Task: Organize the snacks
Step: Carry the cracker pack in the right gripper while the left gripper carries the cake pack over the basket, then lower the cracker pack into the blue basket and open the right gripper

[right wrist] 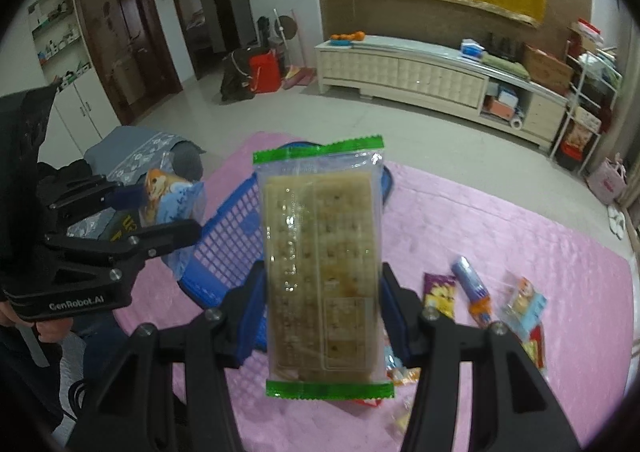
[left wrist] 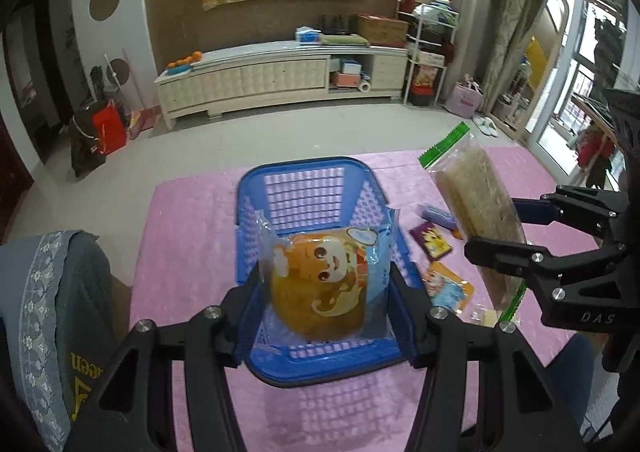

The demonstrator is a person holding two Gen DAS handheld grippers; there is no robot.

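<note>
My left gripper (left wrist: 324, 284) is shut on an orange cartoon bread packet (left wrist: 320, 284), held above the blue plastic basket (left wrist: 304, 188) on the pink tablecloth (left wrist: 192, 236). My right gripper (right wrist: 322, 300) is shut on a long clear cracker packet with green ends (right wrist: 322, 264), held upright above the table to the right of the basket (right wrist: 228, 248). The right gripper and crackers (left wrist: 476, 208) also show at the right of the left wrist view. The left gripper with its packet (right wrist: 164, 196) shows at the left of the right wrist view.
Loose snacks lie on the cloth right of the basket: a purple packet (right wrist: 440, 292), a blue-orange stick (right wrist: 472, 288), a small orange-blue packet (right wrist: 524, 300). A chair with grey cloth (left wrist: 52, 312) stands left of the table. A cream cabinet (left wrist: 280, 80) is across the floor.
</note>
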